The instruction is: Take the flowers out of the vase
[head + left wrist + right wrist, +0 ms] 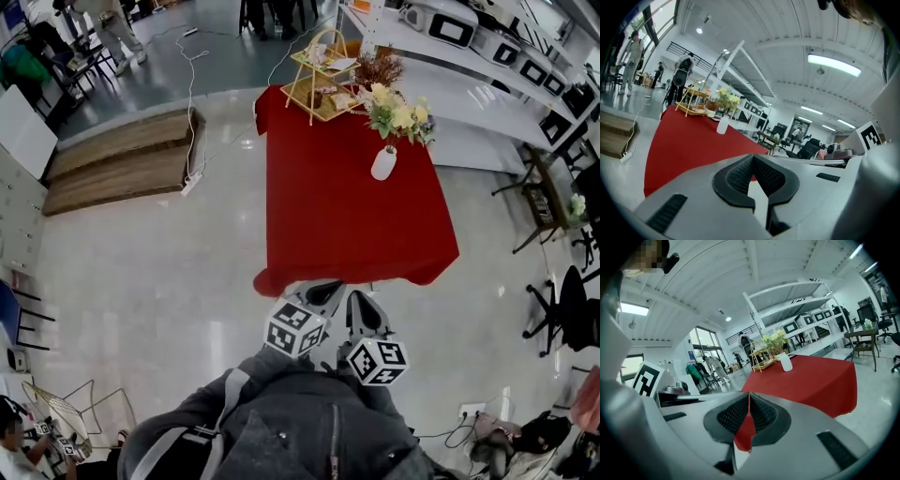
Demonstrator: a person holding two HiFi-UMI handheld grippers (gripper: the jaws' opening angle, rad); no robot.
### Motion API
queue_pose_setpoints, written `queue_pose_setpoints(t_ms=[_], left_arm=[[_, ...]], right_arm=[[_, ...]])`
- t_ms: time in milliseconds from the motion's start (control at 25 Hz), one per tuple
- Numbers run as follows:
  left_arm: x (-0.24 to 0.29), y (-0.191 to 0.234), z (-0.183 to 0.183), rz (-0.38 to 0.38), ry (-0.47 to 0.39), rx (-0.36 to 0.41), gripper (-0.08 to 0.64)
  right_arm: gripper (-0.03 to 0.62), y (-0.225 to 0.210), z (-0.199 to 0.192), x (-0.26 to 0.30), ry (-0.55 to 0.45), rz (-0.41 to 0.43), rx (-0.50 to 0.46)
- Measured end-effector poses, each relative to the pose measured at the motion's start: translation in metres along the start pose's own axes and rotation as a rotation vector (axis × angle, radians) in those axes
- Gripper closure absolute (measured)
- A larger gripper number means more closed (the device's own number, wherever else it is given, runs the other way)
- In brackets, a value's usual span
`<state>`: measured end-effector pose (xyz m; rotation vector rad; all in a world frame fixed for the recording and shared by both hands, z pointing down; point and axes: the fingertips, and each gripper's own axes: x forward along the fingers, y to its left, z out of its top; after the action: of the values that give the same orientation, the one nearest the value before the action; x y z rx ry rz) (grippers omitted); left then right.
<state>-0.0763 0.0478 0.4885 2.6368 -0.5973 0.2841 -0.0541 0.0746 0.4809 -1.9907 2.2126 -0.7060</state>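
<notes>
One vase (383,163) of flowers (398,114), top-down in head view, side-on in gripper views

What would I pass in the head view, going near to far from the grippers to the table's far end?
The left gripper and right gripper, side by side → red table → white vase → flowers → gold tiered stand.

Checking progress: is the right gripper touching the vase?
Apart. Head view shows the right gripper short of the table, the vase far across it.
</notes>
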Motion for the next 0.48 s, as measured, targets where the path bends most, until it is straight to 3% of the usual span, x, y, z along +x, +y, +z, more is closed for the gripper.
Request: queue_pose_setpoints(t_ms=[480], left_arm=[[-0.019, 0.002, -0.012, 0.031, 0.001, -0.048, 0.552]], right_arm=[[0.578, 0.007, -0.009, -0.008, 0.02, 0.005, 0.006]])
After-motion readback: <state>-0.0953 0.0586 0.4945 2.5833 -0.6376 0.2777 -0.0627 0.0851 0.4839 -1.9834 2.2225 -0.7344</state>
